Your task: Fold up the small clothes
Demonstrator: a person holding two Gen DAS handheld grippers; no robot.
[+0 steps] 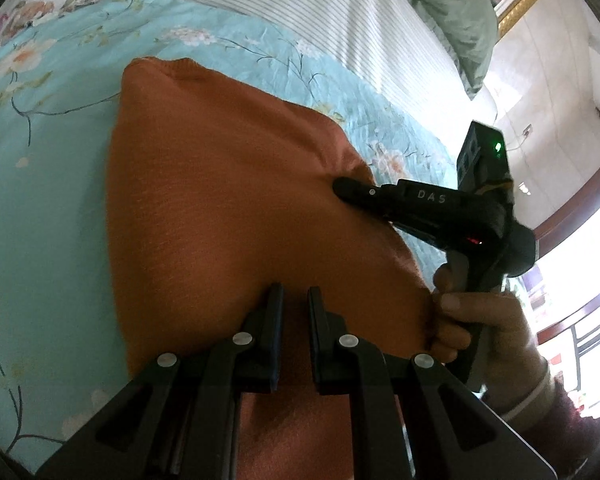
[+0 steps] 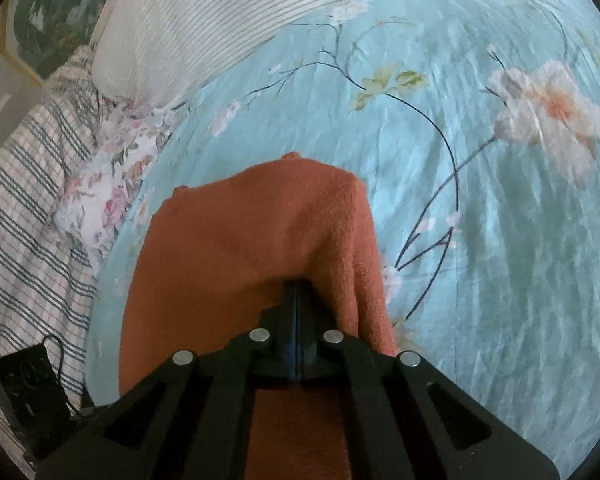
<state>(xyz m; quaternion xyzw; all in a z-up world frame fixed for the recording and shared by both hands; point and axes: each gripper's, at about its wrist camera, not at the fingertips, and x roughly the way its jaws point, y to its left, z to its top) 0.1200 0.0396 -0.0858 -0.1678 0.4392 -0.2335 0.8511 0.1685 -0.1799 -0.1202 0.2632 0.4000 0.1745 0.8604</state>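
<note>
Left gripper (image 1: 294, 294) over the orange cloth (image 1: 228, 208), fingers a little apart with nothing between them, cloth lying on the blue flowery bed (image 1: 48, 168), right gripper (image 2: 296, 286) fingers pressed together pinching the cloth's raised edge

Our left claw (image 1: 294, 300) points forward with its two fingers (image 1: 274, 312) parallel and a narrow gap between them, nothing caught in that gap. Our right claw (image 2: 296, 286) has its fingers pressed flat together. In the left wrist view the right claw (image 1: 342, 186) reaches in from the right side, and our right hand (image 1: 472, 312) wraps around its handle, thumb and curled fingers showing.
</note>
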